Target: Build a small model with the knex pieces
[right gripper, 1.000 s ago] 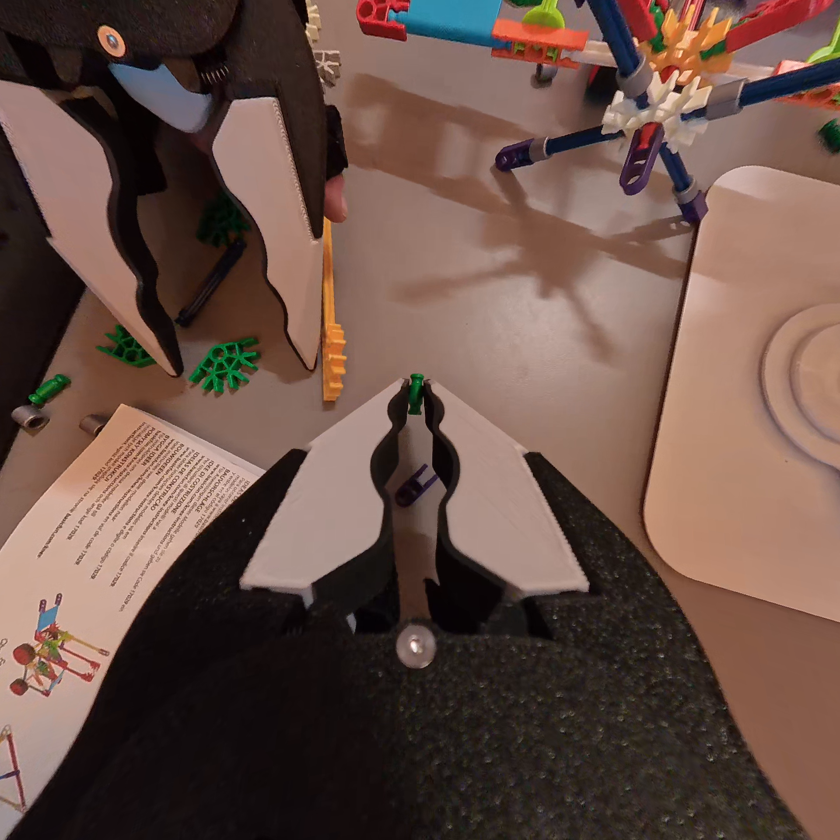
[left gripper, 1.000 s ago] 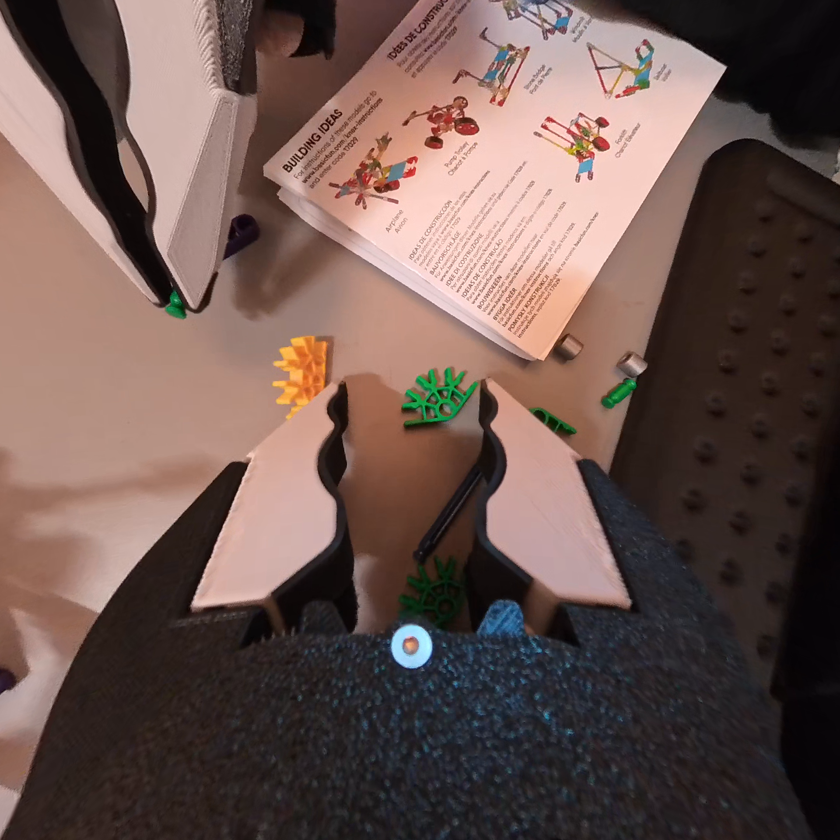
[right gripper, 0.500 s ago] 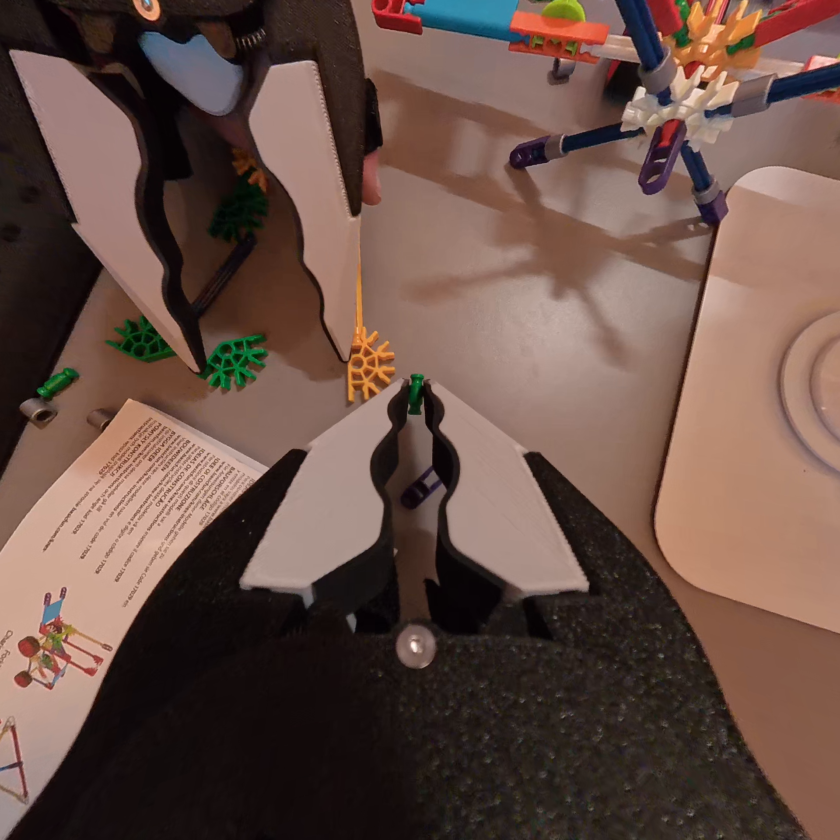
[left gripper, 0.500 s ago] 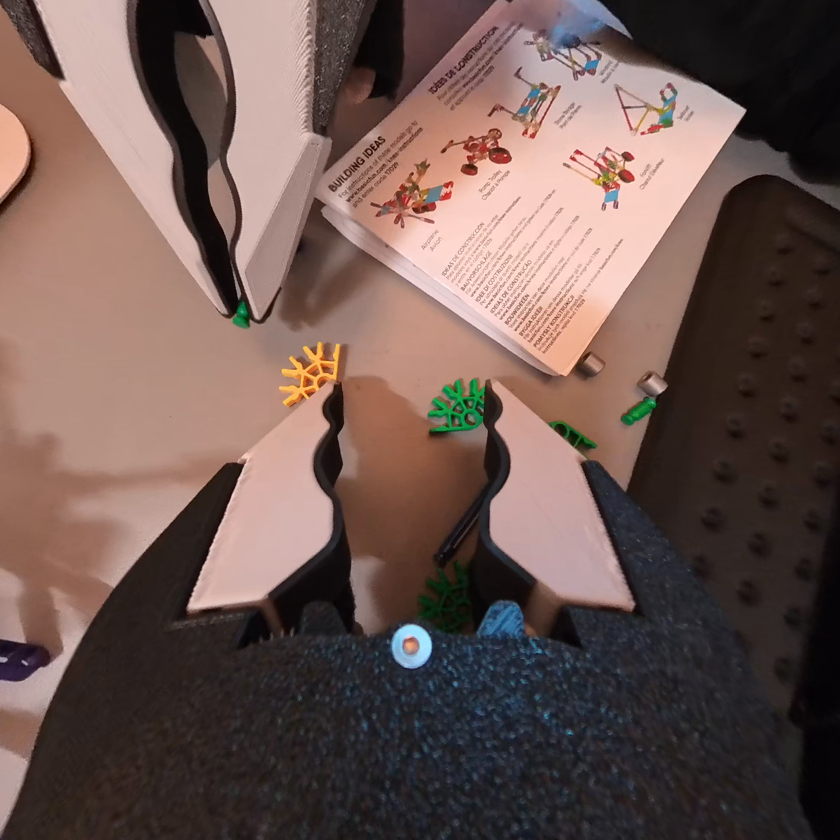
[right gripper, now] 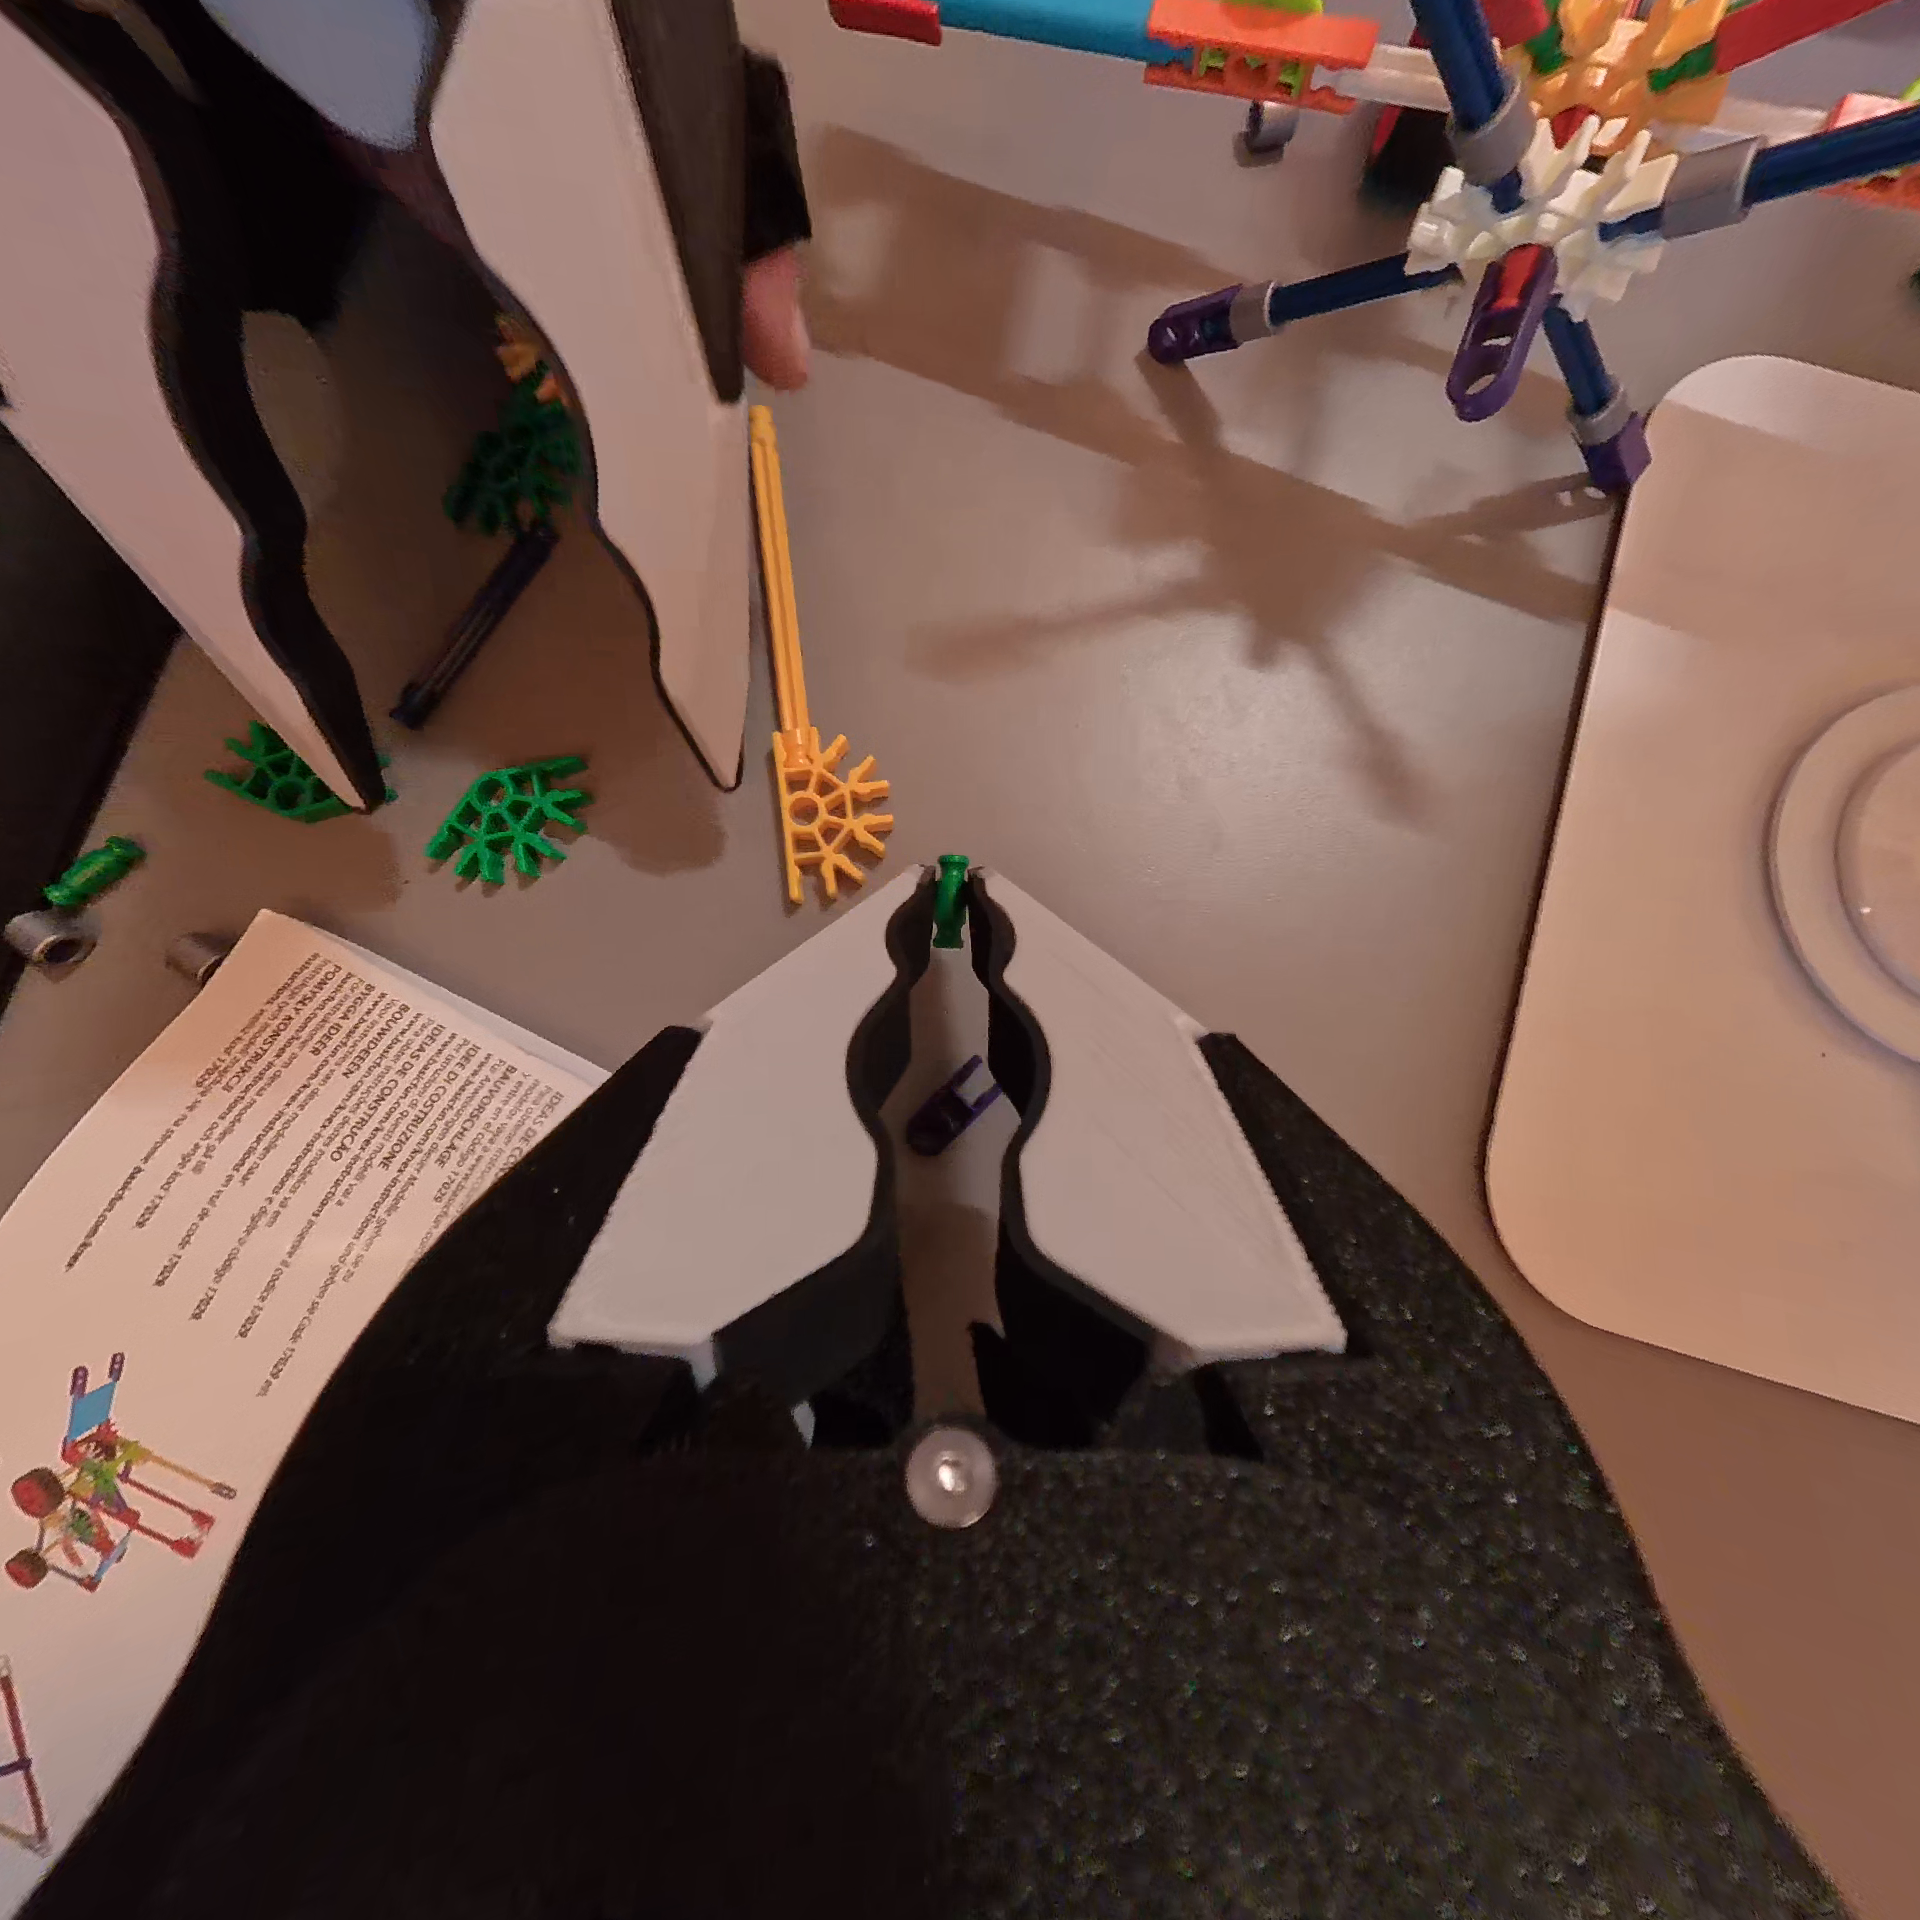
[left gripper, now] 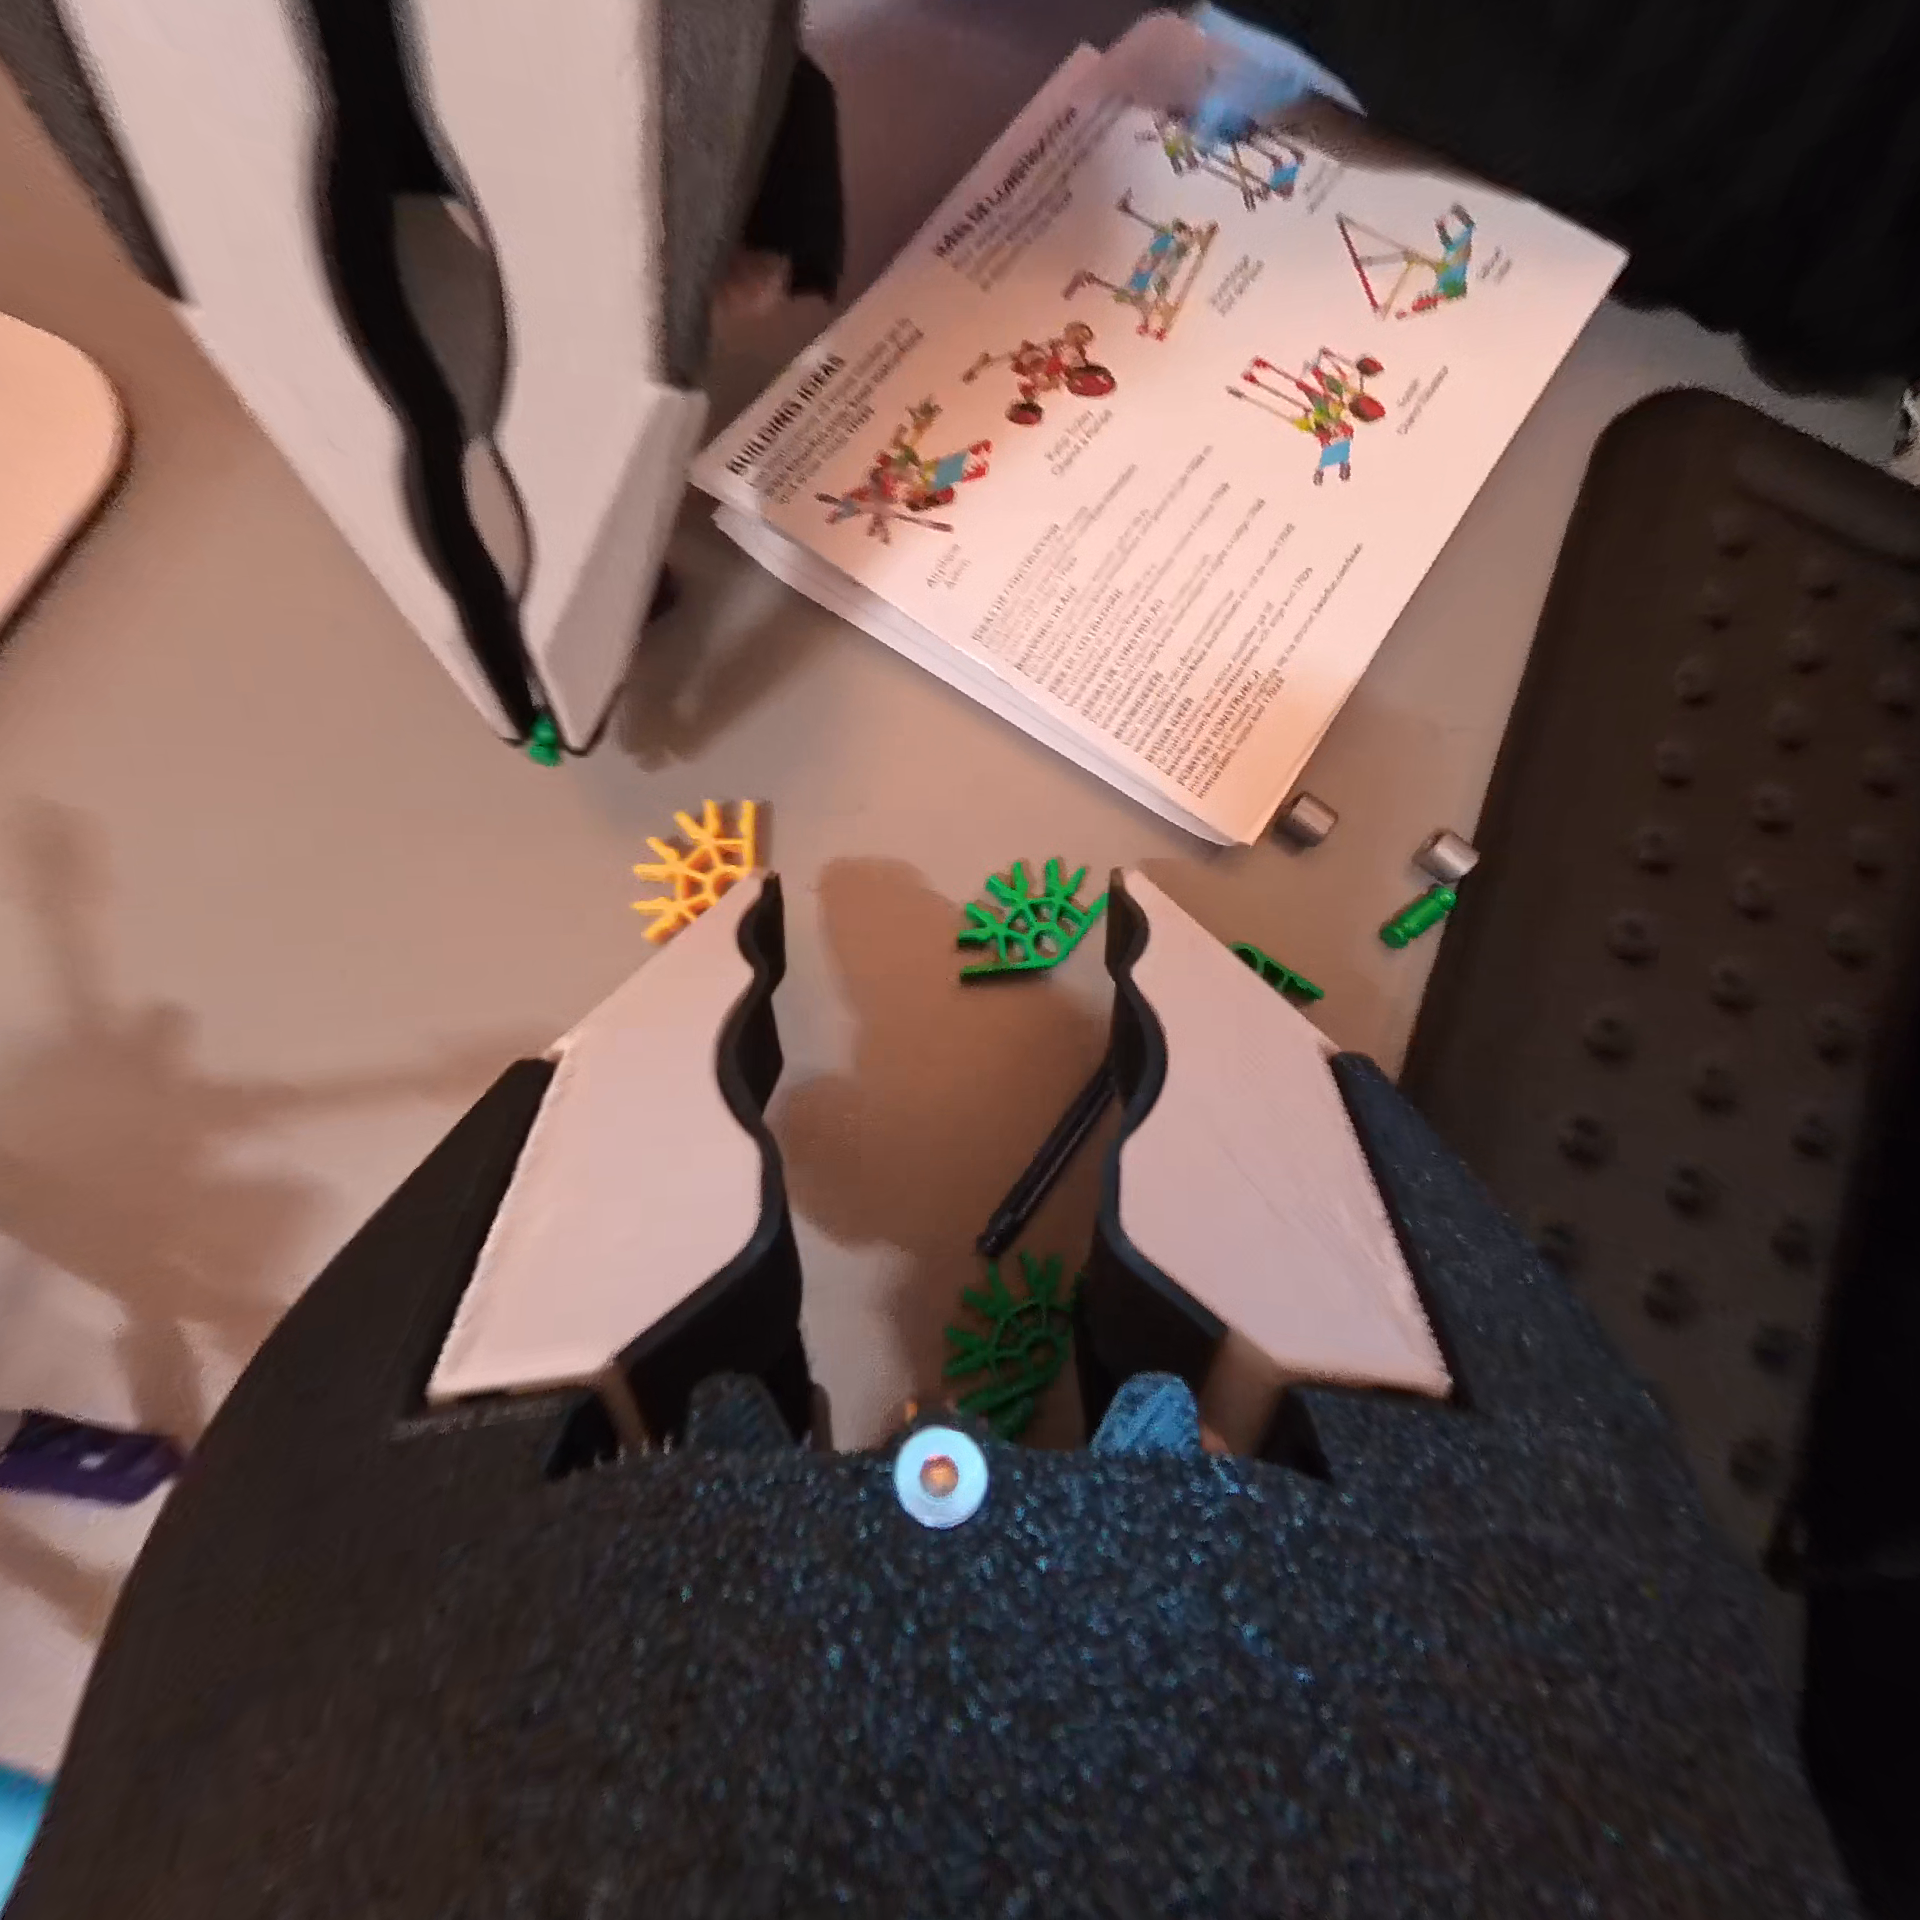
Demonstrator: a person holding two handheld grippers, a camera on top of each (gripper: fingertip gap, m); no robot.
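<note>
Here the right gripper (right gripper: 949, 883) pinches a small green rod (right gripper: 948, 900) near the yellow connector (right gripper: 828, 812); the left gripper (left gripper: 940, 894) hangs wide, empty, over green connectors (left gripper: 1029, 921)

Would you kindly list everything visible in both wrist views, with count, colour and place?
short rod: one, green, pinched at the right gripper's tips
connector with rod: one, yellow, beside the left gripper's tips
fan connectors: at least three, green, around the left gripper
long rod: one, black, under the left gripper
clip: one, purple, under the right gripper
spacers: two, grey, by the booklet
instruction booklet: one, white
toy model: one, multicoloured, far side
board: one, white, right
left gripper: open
right gripper: shut
</note>
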